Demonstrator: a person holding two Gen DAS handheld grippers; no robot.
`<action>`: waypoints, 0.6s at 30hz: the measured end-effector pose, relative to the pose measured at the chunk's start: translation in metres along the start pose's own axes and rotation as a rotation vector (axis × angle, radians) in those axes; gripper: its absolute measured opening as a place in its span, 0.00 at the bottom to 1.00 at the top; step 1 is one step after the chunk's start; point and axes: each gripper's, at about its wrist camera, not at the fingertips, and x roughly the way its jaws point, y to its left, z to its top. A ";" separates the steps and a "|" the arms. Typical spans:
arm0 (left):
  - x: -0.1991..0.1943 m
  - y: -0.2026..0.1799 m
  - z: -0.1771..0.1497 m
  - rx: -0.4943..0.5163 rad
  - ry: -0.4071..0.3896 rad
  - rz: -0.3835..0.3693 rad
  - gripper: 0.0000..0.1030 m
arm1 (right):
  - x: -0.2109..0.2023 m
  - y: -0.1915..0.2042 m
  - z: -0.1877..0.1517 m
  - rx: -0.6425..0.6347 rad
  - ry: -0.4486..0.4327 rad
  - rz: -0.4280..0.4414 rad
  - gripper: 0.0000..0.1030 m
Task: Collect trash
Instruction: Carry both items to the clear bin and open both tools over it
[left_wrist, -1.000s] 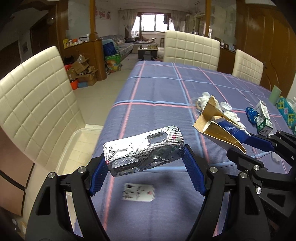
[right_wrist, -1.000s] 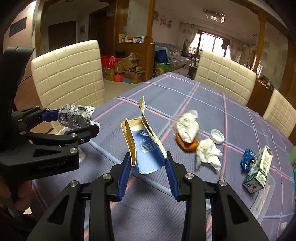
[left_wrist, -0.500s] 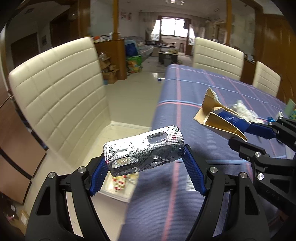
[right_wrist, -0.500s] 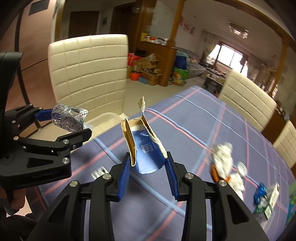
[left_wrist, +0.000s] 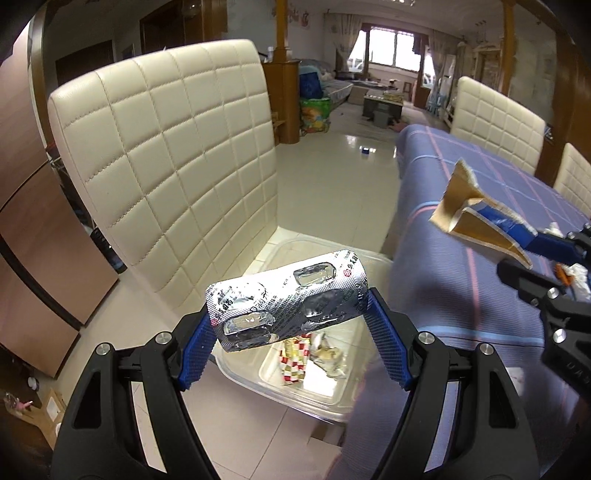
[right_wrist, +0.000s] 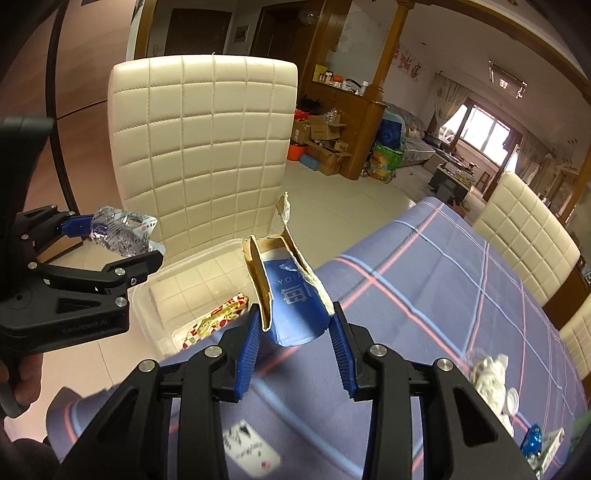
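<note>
My left gripper (left_wrist: 291, 332) is shut on a crumpled silver blister pack (left_wrist: 286, 302) and holds it above a clear plastic bin (left_wrist: 295, 391) on the floor beside the table. The pack also shows in the right wrist view (right_wrist: 120, 230). My right gripper (right_wrist: 293, 336) is shut on a torn blue and brown paper carton (right_wrist: 291, 291), held over the table's edge near the bin (right_wrist: 155, 295). The carton shows at the right of the left wrist view (left_wrist: 480, 225). A red-checked wrapper (left_wrist: 293, 356) and other scraps lie in the bin.
A cream quilted chair (left_wrist: 166, 177) stands right behind the bin. The table with a blue plaid cloth (right_wrist: 424, 280) carries crumpled tissues (right_wrist: 489, 373), a bottle cap (right_wrist: 511, 398) and a white card (right_wrist: 251, 448). More chairs (right_wrist: 524, 229) line the far side.
Both grippers have swung left from over the table toward the chair, carrying their trash. The bin on the floor has come into view under the left gripper.
</note>
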 end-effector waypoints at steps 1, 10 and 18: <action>0.003 0.002 0.001 -0.002 0.005 -0.003 0.73 | 0.002 -0.002 0.002 0.005 0.000 0.000 0.35; 0.034 0.003 0.011 -0.026 0.046 -0.036 0.84 | 0.020 -0.017 0.003 0.061 0.028 0.002 0.35; 0.040 0.006 0.001 -0.028 0.056 -0.015 0.97 | 0.031 -0.012 0.005 0.046 0.045 0.019 0.35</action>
